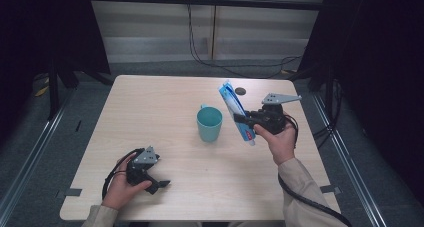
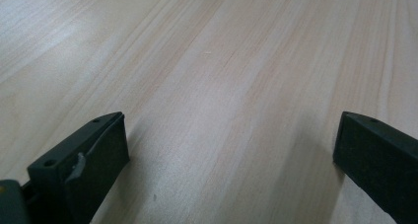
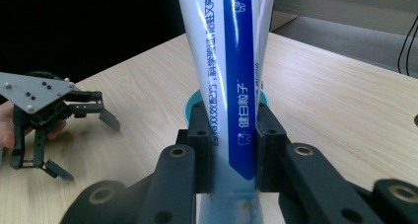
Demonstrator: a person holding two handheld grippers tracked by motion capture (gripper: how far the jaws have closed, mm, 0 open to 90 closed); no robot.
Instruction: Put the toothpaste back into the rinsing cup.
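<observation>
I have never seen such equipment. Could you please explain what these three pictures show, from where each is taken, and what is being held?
A person sits at a wooden table with a hand-held two-jaw gripper in each hand. The high view looks down from above. The other two cameras ride on the grippers. The right gripper is shut on a blue and white toothpaste tube, raised beside a teal cup. The left gripper rests low over the table, jaws open, holding nothing.

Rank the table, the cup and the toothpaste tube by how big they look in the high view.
1. Table, by far the largest.
2. Toothpaste tube, longer than the cup but thin, and raised nearer the camera, so this place is unsure.
3. Cup, close to the tube.
</observation>
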